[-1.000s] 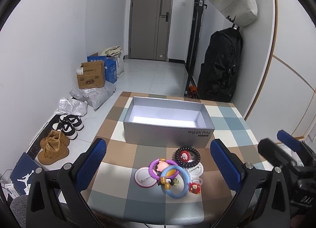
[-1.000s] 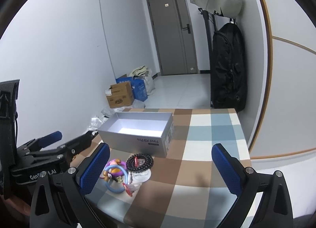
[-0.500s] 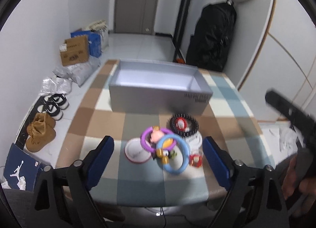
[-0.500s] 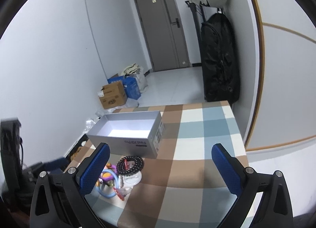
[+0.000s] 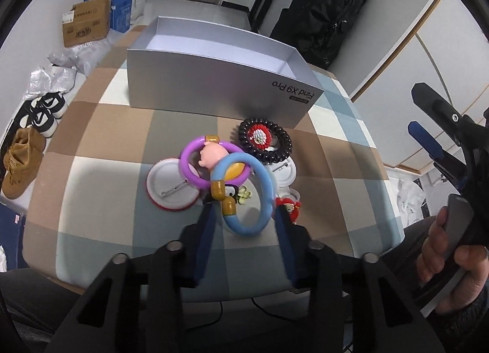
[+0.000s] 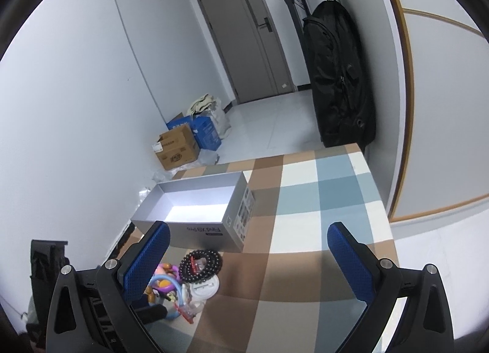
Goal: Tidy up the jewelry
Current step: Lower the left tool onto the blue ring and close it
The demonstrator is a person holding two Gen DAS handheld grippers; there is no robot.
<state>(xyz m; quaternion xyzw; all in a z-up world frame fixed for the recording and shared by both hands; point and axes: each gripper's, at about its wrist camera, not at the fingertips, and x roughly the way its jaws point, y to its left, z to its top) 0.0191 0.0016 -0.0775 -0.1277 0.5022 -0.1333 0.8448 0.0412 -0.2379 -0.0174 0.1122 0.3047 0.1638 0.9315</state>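
— Left claw (image 5: 244,215)?
— Closing around the blue bangle (image 5: 253,197), a pad on either side, no firm press visible yet. Lying at the counter's (image 5: 91,145) near edge.
— Rest of the jewelry?
— Heaped just beyond: purple bangle (image 5: 191,166) interlinked with the blue, black bead bracelet (image 5: 266,139) nearer the grey box (image 5: 214,87), white round badges (image 5: 165,182) underneath.
— Box?
— Open on top, standing behind the heap.
— Right claw (image 6: 247,261)?
— Spread wide, gripping nothing, hovering over checked cloth beside the heap.

Black grippers (image 5: 244,224) (blue-padded jaws, silver screws).
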